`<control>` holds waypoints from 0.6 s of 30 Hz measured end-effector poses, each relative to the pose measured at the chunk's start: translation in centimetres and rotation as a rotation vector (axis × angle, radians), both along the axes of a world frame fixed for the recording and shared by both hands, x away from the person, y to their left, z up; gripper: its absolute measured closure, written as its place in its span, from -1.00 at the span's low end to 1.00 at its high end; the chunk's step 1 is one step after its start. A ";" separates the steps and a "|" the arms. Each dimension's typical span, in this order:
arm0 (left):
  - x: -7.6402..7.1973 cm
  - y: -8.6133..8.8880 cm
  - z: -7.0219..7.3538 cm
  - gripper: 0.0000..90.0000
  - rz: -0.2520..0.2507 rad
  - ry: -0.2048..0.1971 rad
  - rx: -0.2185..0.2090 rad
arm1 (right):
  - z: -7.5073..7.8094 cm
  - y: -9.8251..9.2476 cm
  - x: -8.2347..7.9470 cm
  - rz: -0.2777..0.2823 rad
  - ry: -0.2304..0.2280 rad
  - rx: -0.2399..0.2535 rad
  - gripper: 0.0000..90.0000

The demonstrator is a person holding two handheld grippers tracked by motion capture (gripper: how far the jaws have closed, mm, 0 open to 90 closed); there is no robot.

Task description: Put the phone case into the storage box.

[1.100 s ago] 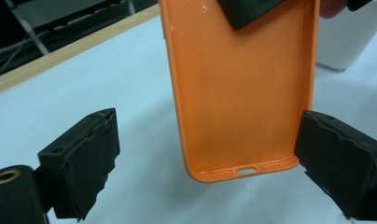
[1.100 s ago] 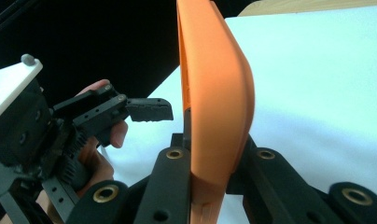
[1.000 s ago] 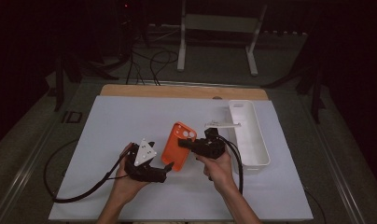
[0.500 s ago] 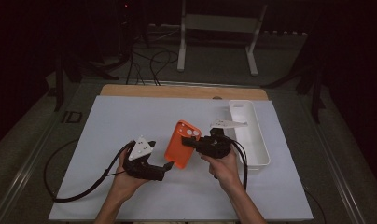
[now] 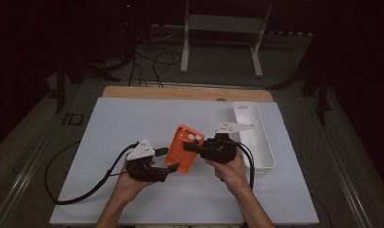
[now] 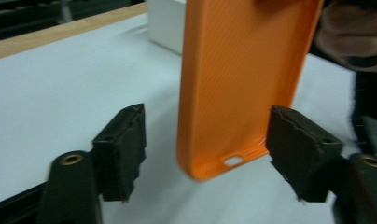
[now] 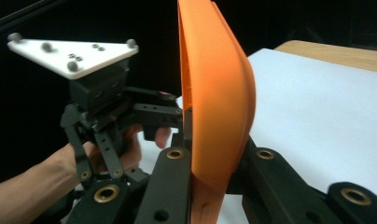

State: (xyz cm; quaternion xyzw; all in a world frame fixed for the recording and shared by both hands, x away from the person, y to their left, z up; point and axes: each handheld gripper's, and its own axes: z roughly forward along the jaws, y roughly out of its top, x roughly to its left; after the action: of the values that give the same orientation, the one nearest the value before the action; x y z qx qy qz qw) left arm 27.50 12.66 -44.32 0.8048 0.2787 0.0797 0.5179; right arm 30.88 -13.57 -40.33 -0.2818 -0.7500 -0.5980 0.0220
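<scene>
- High view: the right gripper (image 5: 192, 146) clamps the orange rubbery phone case (image 5: 182, 148) above the white table mat (image 5: 133, 118), with the left gripper (image 5: 165, 164) at the case's lower end and a white plastic tray (image 5: 256, 142) off to the right.
- Left gripper view: the jaws have just been closing, but both pads (image 6: 123, 149) stand clear of the case's bottom edge (image 6: 233, 93) between them. Best to centre that edge before squeezing.
- Right gripper view: jaws shut firmly on the case (image 7: 214, 102); hold it steady for the handover.

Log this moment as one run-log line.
right gripper: shut on orange phone case | left gripper: jaws just closing around case's lower end, pads not touching | white bin: right of case
</scene>
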 end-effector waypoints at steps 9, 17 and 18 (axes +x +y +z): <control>0.1 -0.1 -0.2 0.22 -0.107 0.024 -0.061 | 0.1 0.1 -0.3 0.108 -0.024 0.022 0.88; 0.1 0.2 -0.2 0.56 -0.159 0.030 -0.090 | 0.1 -0.3 -0.2 0.131 -0.038 0.030 0.86; 0.1 0.2 -0.2 0.59 -0.161 0.032 -0.092 | 0.1 -0.4 -0.2 0.133 -0.040 0.032 0.85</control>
State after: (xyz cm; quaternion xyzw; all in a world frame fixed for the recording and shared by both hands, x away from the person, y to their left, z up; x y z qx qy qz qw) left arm 27.59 12.84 -44.55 0.8012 0.2248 0.0120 0.5545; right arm 30.72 -13.94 -40.22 -0.2190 -0.7577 -0.6126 0.0512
